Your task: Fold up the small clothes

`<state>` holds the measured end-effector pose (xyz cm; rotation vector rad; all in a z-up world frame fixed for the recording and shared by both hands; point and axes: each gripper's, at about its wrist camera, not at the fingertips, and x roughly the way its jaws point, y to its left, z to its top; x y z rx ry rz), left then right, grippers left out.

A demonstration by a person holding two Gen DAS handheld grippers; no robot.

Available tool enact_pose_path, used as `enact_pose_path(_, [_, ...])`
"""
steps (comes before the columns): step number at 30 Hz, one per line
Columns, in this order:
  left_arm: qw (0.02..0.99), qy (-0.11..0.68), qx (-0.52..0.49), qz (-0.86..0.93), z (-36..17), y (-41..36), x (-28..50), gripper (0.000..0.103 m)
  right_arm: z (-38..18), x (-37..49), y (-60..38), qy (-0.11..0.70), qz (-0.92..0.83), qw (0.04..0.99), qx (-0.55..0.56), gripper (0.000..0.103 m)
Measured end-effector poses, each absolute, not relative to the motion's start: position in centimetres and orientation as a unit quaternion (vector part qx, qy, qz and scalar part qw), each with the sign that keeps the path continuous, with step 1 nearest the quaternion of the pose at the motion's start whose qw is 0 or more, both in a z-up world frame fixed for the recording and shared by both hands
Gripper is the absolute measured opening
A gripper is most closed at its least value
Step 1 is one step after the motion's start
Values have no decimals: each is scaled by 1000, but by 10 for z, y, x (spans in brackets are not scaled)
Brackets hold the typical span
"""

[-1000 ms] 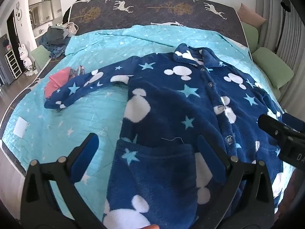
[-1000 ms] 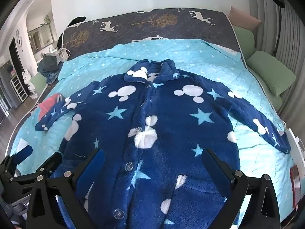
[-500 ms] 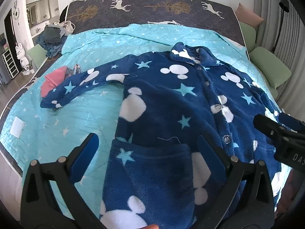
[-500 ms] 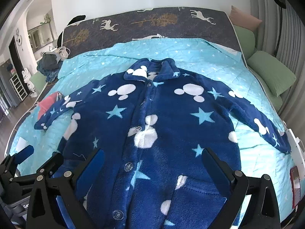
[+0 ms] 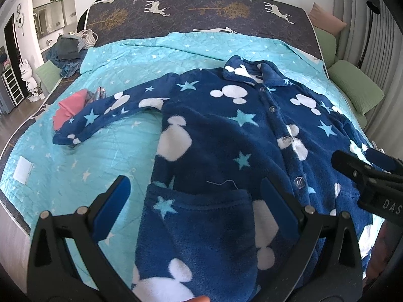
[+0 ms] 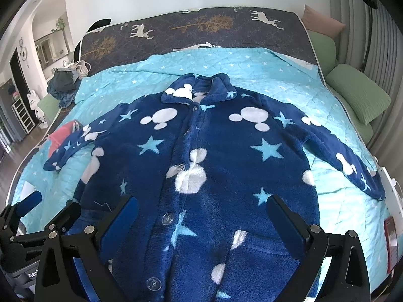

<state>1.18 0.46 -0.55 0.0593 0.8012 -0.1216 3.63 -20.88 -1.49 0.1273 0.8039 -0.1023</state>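
A navy fleece pyjama top (image 5: 221, 136) (image 6: 226, 156) with white mouse heads and pale blue stars lies flat and buttoned on the turquoise quilt (image 5: 100, 156) (image 6: 277, 80), both sleeves spread out. My left gripper (image 5: 196, 196) hovers open above its lower left pocket, holding nothing. My right gripper (image 6: 201, 216) hovers open over the lower front by the button line, also empty. The right gripper (image 5: 365, 171) shows at the right edge of the left wrist view, and the left gripper (image 6: 32, 214) at the lower left of the right wrist view.
A pink garment (image 5: 70, 105) (image 6: 60, 138) lies under the left sleeve cuff. A heap of dark clothes (image 5: 68, 50) sits at the far left corner. Green pillows (image 6: 357, 95) line the right side. A white card (image 5: 24, 170) lies near the quilt's left edge.
Both grippers have shifted slightly, so the top sits a little lower and nearer in view. The top itself has not moved, and both stay open.
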Motion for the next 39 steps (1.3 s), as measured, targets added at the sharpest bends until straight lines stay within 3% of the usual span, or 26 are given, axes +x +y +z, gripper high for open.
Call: enact_pose_path(39, [915,395,7,-88,-10,10,18,103,-16,48,-200,419,-61,905,45,103])
